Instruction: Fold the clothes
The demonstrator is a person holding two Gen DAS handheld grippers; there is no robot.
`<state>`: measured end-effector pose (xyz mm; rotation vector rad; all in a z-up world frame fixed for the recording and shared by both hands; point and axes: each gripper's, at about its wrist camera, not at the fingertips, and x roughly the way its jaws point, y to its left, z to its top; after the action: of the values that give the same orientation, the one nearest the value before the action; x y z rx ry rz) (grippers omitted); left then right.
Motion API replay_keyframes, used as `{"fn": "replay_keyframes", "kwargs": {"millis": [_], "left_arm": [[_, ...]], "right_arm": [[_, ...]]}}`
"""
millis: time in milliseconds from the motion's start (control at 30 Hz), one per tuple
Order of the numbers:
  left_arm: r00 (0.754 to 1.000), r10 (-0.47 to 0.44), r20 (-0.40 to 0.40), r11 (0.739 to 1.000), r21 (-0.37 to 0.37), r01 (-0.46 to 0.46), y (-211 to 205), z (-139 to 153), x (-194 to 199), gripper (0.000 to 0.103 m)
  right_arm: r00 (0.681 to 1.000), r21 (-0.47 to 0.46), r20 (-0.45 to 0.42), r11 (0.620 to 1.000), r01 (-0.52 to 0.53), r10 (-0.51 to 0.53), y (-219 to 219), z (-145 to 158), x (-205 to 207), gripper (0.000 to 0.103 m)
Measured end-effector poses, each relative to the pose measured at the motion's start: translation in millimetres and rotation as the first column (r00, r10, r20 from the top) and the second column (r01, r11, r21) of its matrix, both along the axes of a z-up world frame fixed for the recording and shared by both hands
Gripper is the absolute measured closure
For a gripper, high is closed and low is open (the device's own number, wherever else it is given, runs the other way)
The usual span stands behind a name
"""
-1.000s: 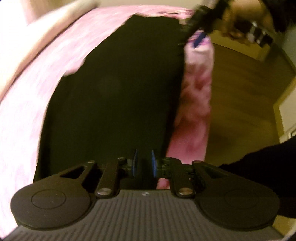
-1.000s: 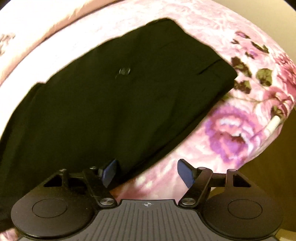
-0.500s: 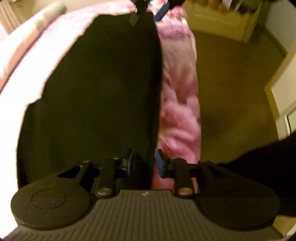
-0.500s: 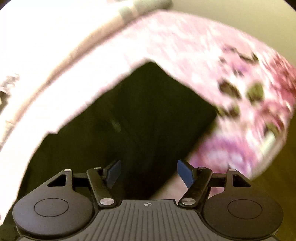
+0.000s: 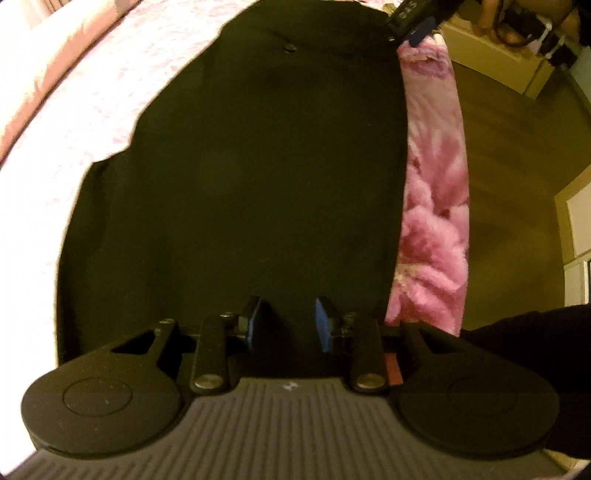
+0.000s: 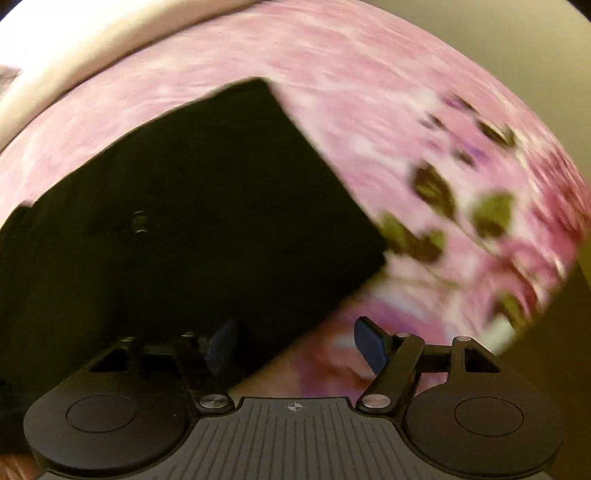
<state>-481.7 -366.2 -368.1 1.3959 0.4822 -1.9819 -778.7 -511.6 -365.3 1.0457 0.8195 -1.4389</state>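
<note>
In the left wrist view, the left claw (image 5: 287,320) sits nearest, its blue pads (image 5: 322,325) spread moderately apart with nothing between them, poised over the near end of the black garment (image 5: 258,177). The garment lies flat on the bed (image 5: 66,122), a long dark shape running away from the claw, with its right edge along the bed's right side. A small button (image 5: 289,48) shows near its far end. To the right, the floral cover (image 5: 436,192) drapes down the bed's side, and the wood floor (image 5: 517,166) lies beyond. A dark sleeve (image 5: 535,332) enters at the lower right. At the far end of the garment, the right claw (image 5: 415,27) reaches in from the top right, next to the garment's far right corner; whether it touches the cloth cannot be told.

In the right wrist view, the right claw (image 6: 295,345) stands wide and empty. Its left finger (image 6: 221,345) overlaps the garment's (image 6: 184,221) near edge, the right finger (image 6: 369,345) is over the pink cover (image 6: 406,110). The picture is blurred. The button (image 6: 139,221) is visible on the cloth, with the cover's leaf pattern farther right.
</note>
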Motion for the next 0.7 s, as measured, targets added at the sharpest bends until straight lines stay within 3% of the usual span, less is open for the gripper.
{"fn": "replay_keyframes", "kwargs": {"millis": [200, 333, 433, 567, 700], "left_arm": [[0.986, 0.163, -0.036, 0.986, -0.023, -0.164, -28, 25, 29, 0.075], [0.96, 0.266, -0.091, 0.962, -0.037, -0.27, -54, 47, 64, 0.067], [0.935, 0.322, -0.147, 0.944, -0.028, -0.329, -80, 60, 97, 0.063], [0.902, 0.357, -0.243, 0.931, 0.019, -0.364, -126, 54, 135, 0.061], [0.839, 0.408, -0.361, 0.913, 0.189, -0.362, -180, 28, 158, 0.061]], "right_arm": [[0.991, -0.165, 0.099, 0.984, -0.071, 0.088, -9, 45, 28, 0.031], [0.966, -0.127, 0.2, 0.982, -0.138, 0.162, -31, 26, 49, 0.031], [0.975, -0.107, 0.149, 0.983, -0.151, 0.166, -33, 27, 67, 0.032], [0.982, -0.078, 0.08, 0.983, -0.166, 0.172, -36, 28, 93, 0.031], [0.984, -0.049, 0.01, 0.983, -0.179, 0.179, -38, 29, 118, 0.031]]}}
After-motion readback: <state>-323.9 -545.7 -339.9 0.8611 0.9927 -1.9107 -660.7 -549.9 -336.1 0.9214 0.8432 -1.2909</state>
